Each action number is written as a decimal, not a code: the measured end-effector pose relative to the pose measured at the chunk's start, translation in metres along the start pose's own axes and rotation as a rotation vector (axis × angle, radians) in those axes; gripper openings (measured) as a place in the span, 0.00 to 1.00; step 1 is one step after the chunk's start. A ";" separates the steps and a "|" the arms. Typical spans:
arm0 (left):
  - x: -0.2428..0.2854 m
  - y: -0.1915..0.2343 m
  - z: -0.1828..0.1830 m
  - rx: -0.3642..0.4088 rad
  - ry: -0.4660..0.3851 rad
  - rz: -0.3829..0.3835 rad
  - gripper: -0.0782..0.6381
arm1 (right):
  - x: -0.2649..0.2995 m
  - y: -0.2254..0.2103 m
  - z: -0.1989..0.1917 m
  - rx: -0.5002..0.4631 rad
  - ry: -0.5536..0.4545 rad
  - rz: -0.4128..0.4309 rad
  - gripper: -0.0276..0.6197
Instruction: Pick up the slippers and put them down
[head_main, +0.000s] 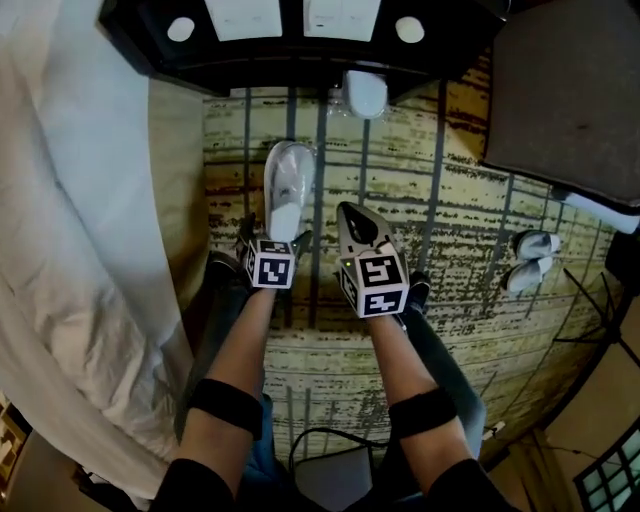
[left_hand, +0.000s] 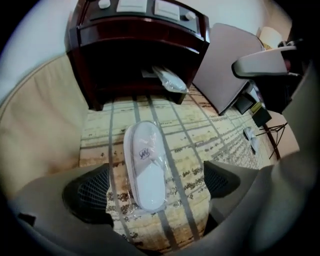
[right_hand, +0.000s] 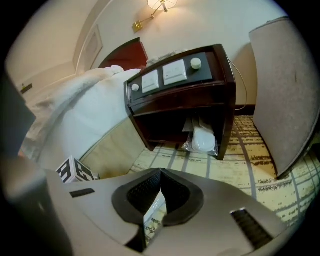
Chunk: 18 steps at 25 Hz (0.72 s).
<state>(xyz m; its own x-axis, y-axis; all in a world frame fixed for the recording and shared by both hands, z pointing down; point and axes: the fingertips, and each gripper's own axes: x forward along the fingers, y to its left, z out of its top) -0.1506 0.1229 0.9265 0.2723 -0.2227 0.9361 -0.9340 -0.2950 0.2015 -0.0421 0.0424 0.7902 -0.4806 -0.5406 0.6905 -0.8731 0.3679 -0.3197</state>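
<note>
A white slipper (head_main: 285, 185) in clear plastic wrap lies flat on the patterned carpet (head_main: 450, 200). My left gripper (head_main: 272, 238) hangs just over its heel end, pointing steeply down. In the left gripper view this slipper (left_hand: 145, 165) lies between the wide-open pads (left_hand: 87, 192), and neither pad touches it. My right gripper (head_main: 365, 250) is to its right, shut on a second wrapped slipper (head_main: 355, 222) held off the carpet. In the right gripper view only a thin edge of that plastic wrap (right_hand: 152, 220) shows, pinched between the closed jaws of the right gripper (right_hand: 159, 192).
A dark wooden nightstand (head_main: 300, 45) stands ahead, with another wrapped pack (head_main: 365, 92) in its open bottom. The bed (head_main: 70, 200) runs along the left. A dark chair (head_main: 570, 90) stands at the right. A pair of white slippers (head_main: 530, 260) lies on the carpet beside it.
</note>
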 end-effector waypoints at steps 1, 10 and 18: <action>0.013 0.003 -0.007 -0.003 0.007 0.013 0.91 | 0.008 -0.003 -0.008 0.011 0.002 -0.004 0.04; 0.100 0.032 -0.047 0.013 0.049 0.138 0.95 | 0.060 -0.029 -0.056 0.070 -0.001 -0.017 0.04; 0.137 0.040 -0.057 0.016 0.052 0.118 0.95 | 0.076 -0.036 -0.083 0.076 0.017 -0.017 0.04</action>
<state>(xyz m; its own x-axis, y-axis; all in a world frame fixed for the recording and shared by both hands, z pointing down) -0.1643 0.1337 1.0797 0.1477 -0.2088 0.9667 -0.9549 -0.2846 0.0845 -0.0405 0.0509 0.9086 -0.4651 -0.5327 0.7070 -0.8850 0.3004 -0.3557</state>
